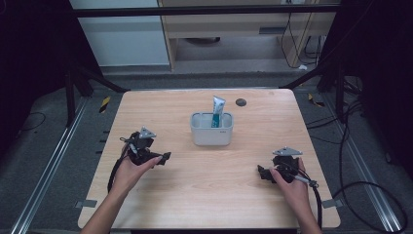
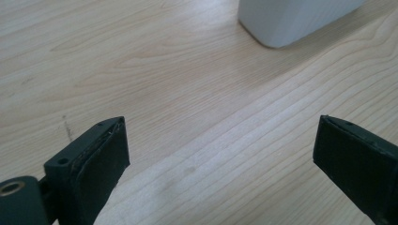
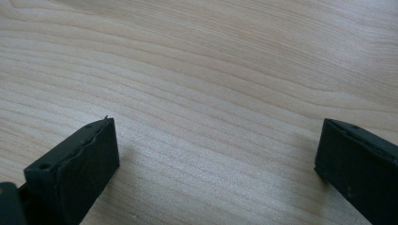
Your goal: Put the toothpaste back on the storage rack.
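High view: a toothpaste tube (image 1: 218, 111) is seen upright in the grey holder (image 1: 211, 136) mid-table; the left gripper (image 1: 163, 158) and right gripper (image 1: 263, 173) are held well apart from it. Placement is judged complete. Left gripper view: jaws spread, empty, holder corner (image 2: 291, 23) near. Right gripper view: jaws spread over bare table (image 3: 211, 79).

left gripper (image 1: 163, 158): black, grey three-cornered plate, black cable | right gripper (image 1: 263, 171): same | forearms bare

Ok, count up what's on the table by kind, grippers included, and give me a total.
Grippers: 2, the left gripper and the right gripper, both open and holding nothing
White bin: 1
Toothpaste tube: 1, standing in the bin
Small dark round spot on the table: 1
Total: 5
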A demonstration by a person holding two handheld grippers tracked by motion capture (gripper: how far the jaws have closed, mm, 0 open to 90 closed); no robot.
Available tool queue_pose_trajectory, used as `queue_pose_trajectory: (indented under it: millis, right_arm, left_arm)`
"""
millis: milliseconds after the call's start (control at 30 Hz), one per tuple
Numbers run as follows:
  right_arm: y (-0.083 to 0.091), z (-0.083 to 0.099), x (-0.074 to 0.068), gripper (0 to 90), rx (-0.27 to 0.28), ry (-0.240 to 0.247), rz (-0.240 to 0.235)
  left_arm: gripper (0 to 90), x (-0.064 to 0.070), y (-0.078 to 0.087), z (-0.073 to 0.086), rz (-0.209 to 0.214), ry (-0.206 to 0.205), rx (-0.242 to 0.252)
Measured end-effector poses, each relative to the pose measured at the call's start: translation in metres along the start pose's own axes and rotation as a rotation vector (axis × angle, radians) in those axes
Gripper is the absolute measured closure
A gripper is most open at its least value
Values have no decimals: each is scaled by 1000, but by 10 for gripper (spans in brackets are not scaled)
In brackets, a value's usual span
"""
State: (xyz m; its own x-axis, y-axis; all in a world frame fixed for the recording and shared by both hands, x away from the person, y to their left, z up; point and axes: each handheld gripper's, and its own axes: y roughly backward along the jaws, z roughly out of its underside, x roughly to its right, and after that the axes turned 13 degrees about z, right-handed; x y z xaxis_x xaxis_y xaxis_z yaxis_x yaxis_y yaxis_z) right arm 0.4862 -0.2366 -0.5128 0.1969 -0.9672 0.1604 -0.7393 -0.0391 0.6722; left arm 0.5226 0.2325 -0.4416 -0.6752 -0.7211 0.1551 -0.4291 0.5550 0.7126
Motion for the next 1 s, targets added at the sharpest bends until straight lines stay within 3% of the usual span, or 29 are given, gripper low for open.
queue_pose_trajectory:
  millis: [333, 633, 1000]
  right_arm:
    - [0, 0, 0, 3, 0, 0, 0]
    - [0, 0, 0, 3, 0, 0, 0]
    - [0, 0, 0, 3, 0, 0, 0]
  left_arm:
    - [33, -20, 2, 22, -41, 30, -36]
    - [34, -34, 0, 36, -49, 54, -19]
    - [37, -55, -2, 52, -103, 96, -8]
